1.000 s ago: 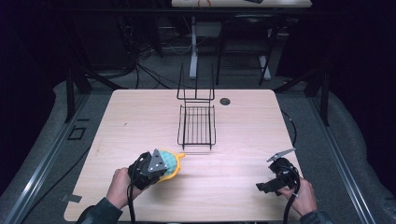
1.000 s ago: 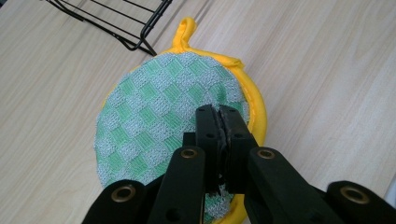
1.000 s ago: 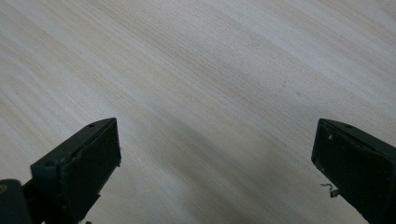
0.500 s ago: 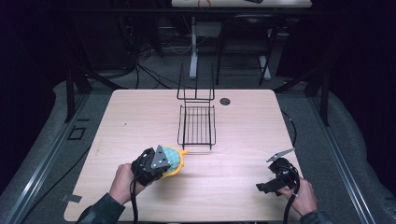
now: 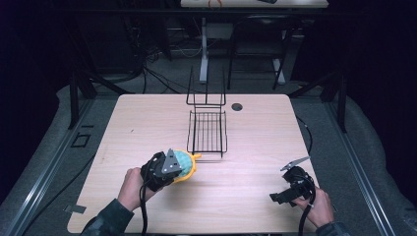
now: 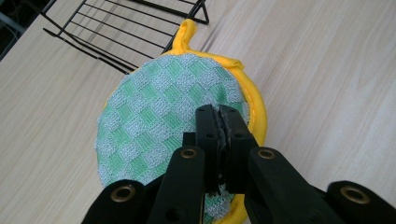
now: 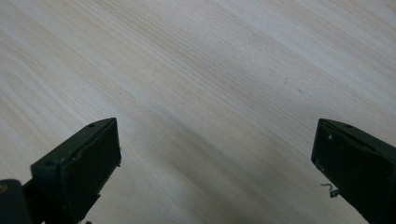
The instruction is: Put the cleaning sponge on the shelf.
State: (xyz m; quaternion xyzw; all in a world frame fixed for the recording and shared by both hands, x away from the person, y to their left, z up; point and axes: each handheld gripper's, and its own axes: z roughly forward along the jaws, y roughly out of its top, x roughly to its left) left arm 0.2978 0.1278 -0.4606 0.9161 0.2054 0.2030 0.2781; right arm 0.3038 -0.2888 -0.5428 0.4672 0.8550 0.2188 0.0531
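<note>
A round pot holder (image 6: 163,107), green-and-white checked with a yellow rim and a yellow loop, is lifted a little off the wooden table (image 5: 255,132). My left gripper (image 6: 219,114) is shut on its near edge, jaws pressed together on the fabric. From above, the pot holder (image 5: 186,161) sits just front-left of the black wire rack (image 5: 207,132), with my left gripper (image 5: 169,167) over it. My right gripper (image 5: 281,195) rests near the table's front right, open; in its own view the gripper (image 7: 215,140) has only bare wood between the jaws.
The wire rack (image 6: 116,28) has an upright back frame toward the far edge. A round cable hole (image 5: 237,106) lies right of the rack. Cables trail from both grippers toward the front edge. Dark floor and table legs surround the table.
My left hand has carried the pot holder a little to the right and away, toward the rack's front corner. The right hand has stayed put.
</note>
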